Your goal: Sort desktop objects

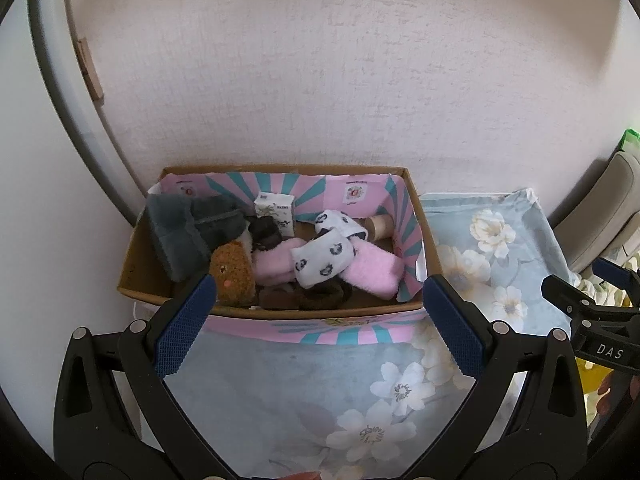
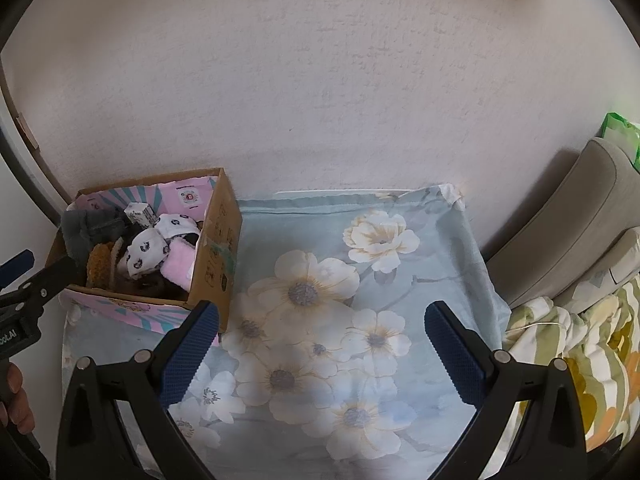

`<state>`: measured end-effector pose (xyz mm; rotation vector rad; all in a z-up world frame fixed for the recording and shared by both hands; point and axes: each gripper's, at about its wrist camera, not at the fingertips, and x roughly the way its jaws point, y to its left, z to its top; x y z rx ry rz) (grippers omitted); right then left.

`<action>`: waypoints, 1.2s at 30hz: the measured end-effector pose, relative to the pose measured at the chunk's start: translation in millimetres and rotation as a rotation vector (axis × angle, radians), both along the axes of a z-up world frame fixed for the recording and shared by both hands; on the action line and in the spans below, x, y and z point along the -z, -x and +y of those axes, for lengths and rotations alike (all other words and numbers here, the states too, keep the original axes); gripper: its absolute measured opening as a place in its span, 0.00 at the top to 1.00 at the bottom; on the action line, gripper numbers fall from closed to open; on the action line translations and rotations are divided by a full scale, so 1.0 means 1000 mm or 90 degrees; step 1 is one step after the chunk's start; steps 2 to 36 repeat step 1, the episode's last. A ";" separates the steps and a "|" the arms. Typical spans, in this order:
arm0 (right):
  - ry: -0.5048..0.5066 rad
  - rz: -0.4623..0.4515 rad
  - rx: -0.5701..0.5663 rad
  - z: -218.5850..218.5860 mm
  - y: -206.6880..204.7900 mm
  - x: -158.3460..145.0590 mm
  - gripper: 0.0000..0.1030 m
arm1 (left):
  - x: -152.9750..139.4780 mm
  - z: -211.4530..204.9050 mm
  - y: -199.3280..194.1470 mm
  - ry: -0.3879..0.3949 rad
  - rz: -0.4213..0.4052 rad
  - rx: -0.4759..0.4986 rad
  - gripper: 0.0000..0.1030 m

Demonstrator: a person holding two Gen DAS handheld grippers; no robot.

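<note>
A cardboard box [image 1: 428, 240] with a pink and teal lining stands against the wall; it also shows in the right wrist view [image 2: 218, 240]. It holds a grey furry item [image 1: 180, 232], a brown knitted toy [image 1: 232, 272], pink fluffy socks [image 1: 372, 272], white panda-print socks [image 1: 324, 256], a small white carton [image 1: 274, 206] and a cardboard roll [image 1: 380, 226]. My left gripper [image 1: 320, 320] is open and empty just before the box's near wall. My right gripper [image 2: 322, 344] is open and empty over the floral cloth [image 2: 360, 280], right of the box.
The floral cloth [image 1: 500, 248] covers the table up to the white wall. A grey cushion [image 2: 568, 232] and a green packet [image 2: 620, 136] lie at the right, with a patterned blanket [image 2: 580, 352] below them. A door frame [image 1: 92, 68] stands at the left.
</note>
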<state>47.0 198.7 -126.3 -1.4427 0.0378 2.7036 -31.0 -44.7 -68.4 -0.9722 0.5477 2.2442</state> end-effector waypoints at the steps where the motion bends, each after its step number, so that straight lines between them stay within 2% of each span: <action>1: 0.000 0.000 -0.001 0.000 0.000 0.000 0.01 | 0.000 0.000 0.000 0.001 0.000 0.000 0.00; 36: 0.000 0.000 -0.001 0.000 0.000 0.000 0.01 | 0.000 0.000 0.000 0.001 0.000 0.000 0.00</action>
